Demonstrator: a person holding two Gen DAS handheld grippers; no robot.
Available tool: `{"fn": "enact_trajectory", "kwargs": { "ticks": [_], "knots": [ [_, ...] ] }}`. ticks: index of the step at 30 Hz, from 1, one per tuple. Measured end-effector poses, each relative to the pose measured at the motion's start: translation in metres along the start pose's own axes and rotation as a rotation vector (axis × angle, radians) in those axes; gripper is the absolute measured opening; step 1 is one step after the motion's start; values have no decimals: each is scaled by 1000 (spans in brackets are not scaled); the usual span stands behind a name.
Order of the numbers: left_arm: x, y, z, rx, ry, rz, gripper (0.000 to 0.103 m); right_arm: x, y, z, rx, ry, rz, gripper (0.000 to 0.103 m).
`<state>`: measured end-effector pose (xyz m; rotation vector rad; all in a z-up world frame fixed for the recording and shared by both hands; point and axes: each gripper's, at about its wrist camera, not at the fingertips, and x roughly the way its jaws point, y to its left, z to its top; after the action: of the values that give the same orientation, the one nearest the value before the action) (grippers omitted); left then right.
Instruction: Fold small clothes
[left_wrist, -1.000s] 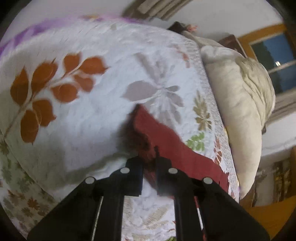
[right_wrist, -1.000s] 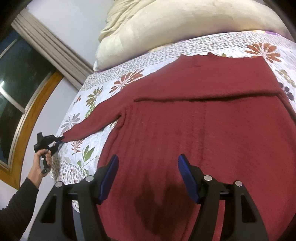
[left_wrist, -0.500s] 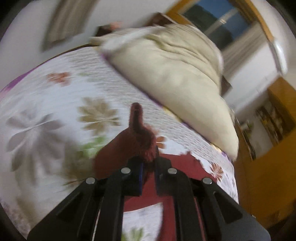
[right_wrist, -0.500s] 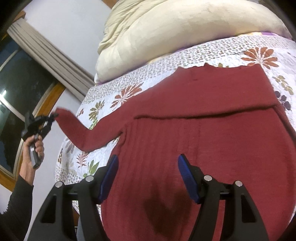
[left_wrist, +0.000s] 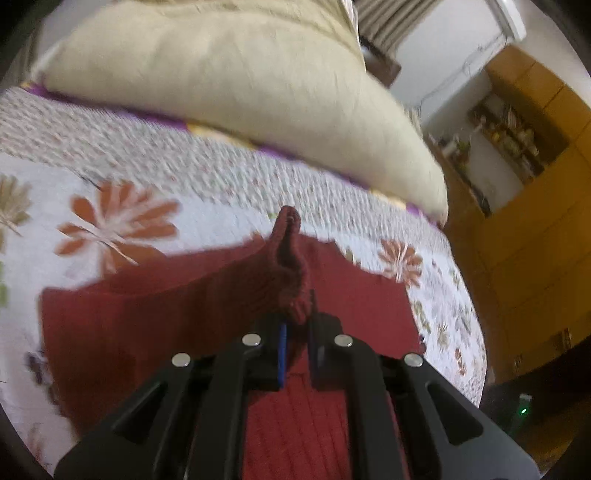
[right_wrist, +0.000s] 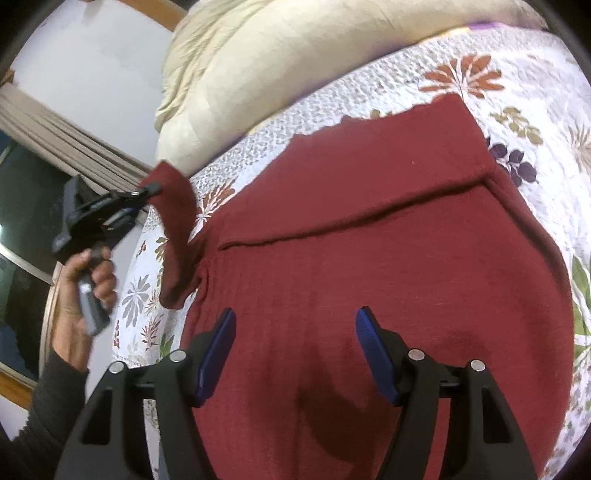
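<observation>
A dark red ribbed knit sweater (right_wrist: 369, 258) lies flat on the quilted floral bedspread (right_wrist: 517, 74). The left tongs (left_wrist: 295, 325) pinch its raised sleeve cuff (left_wrist: 291, 266). The right tongs (right_wrist: 295, 332) hover wide apart over the body, near a puffy cream pillow (right_wrist: 295, 55).

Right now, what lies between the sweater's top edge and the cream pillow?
Only bare floral bedspread separates the sweater from the pillow, shown in the right wrist view.
</observation>
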<state>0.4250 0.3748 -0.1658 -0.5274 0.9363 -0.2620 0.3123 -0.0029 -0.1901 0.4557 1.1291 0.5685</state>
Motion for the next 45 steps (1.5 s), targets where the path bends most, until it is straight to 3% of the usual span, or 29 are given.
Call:
{"fn": "enact_trajectory", "kwargs": {
  "ticks": [8, 10, 11, 13, 14, 17, 18, 21, 24, 29, 31, 32, 34, 36, 37, 45],
  "knots": [
    [99, 5, -33, 9, 170, 30, 11, 12, -22, 32, 48, 51, 54, 72],
    [103, 10, -39, -28, 172, 20, 35, 23, -24, 51, 66, 74, 94, 74],
    [99, 17, -43, -75, 153, -12, 40, 29, -23, 58, 69, 84, 105, 74],
    [81, 24, -48, -139, 86, -68, 62, 49, -20, 79, 86, 122, 150, 74],
    [70, 29, -51, -163, 48, -95, 64, 65, -18, 91, 104, 161, 197, 74],
    [32, 45, -77, -216, -23, -115, 65, 107, -14, 114, 151, 248, 264, 69],
    [23, 47, -86, -209, -32, -99, 65, 131, -13, 123, 170, 295, 290, 60],
    [-3, 49, -119, -171, -36, -76, 65, 172, -14, 136, 202, 354, 263, 56],
    [-29, 52, -152, -162, -45, -88, 68, 201, -14, 143, 211, 383, 233, 56],
    [-46, 61, -192, -212, -23, -131, 70, 221, -8, 148, 217, 385, 265, 54],
    [-49, 62, -205, -227, -14, -153, 70, 225, -3, 146, 209, 393, 283, 41],
    [-50, 63, -209, -234, -16, -157, 70, 227, 2, 146, 197, 399, 283, 39],
    [-53, 66, -216, -255, -23, -166, 70, 232, 13, 145, 167, 403, 265, 23],
    [-55, 66, -218, -265, -22, -165, 70, 228, 23, 148, 121, 382, 233, 8],
    [-55, 67, -219, -269, -20, -168, 70, 224, 26, 151, 109, 372, 228, 7],
    [-54, 60, -217, -261, 0, -180, 70, 121, 37, 200, 2, 184, 185, 6]
  ]
}}
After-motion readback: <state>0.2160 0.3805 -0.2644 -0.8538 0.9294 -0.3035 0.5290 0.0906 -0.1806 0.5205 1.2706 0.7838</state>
